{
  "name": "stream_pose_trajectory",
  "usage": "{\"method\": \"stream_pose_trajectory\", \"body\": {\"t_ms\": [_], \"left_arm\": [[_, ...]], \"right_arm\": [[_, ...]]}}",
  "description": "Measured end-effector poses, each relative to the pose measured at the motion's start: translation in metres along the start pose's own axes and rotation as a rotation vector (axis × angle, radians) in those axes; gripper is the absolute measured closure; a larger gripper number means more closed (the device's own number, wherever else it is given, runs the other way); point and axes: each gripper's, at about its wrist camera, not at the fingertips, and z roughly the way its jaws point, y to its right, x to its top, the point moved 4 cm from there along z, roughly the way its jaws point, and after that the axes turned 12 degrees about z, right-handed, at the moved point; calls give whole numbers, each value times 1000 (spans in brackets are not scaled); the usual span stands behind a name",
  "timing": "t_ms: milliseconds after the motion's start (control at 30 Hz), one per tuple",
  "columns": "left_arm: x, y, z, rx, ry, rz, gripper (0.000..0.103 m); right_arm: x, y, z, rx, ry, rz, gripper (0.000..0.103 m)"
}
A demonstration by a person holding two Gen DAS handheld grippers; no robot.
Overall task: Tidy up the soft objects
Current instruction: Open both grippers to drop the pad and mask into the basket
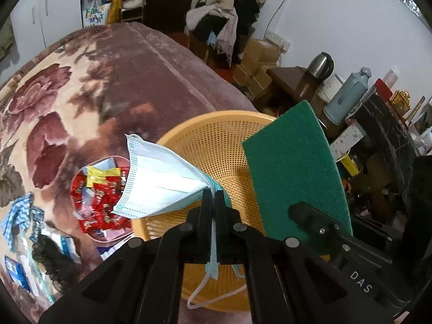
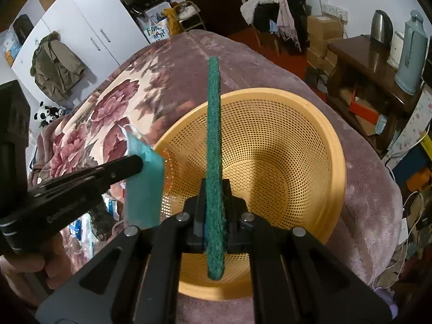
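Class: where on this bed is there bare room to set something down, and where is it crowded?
Free: inside the orange basket, and the floral blanket beyond it. Crowded: around the snack tray and the packets beside it.

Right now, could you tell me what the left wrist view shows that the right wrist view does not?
Only the left wrist view shows the pink dish of red candy packets and the face mask's pleated front. Only the right wrist view shows the panda plush toys and the hanging olive coat. Both show the orange mesh basket, the green scouring pad and the floral blanket.
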Motion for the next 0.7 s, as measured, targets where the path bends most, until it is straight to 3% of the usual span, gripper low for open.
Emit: {"method": "stream_pose_trajectory", "body": {"t_ms": [400, 467, 533, 567, 600, 633, 667, 700], "left_arm": [[1, 1, 39, -43, -69, -3, 103], [-1, 2, 42, -25, -86, 8, 99], [-3, 1, 41, 13, -104, 18, 71], [-4, 1, 38, 30, -94, 22, 42], [-4, 0, 33, 44, -71, 23, 20], [-4, 0, 28, 59, -49, 29, 11], [-4, 1, 24, 73, -45, 41, 0], [-4, 2, 21, 74, -48, 50, 1]], "right_arm": [[5, 13, 22, 19, -64, 32, 95], [5, 15, 26, -6, -83, 23, 94], [5, 14, 27, -90, -77, -24, 93], [4, 13, 26, -128, -69, -49, 91], [4, 11, 25, -160, -62, -73, 84], [3, 11, 24, -184, -55, -92, 75], [3, 11, 21, -192, -48, -106, 44], [4, 11, 19, -191, -40, -112, 13]]}}
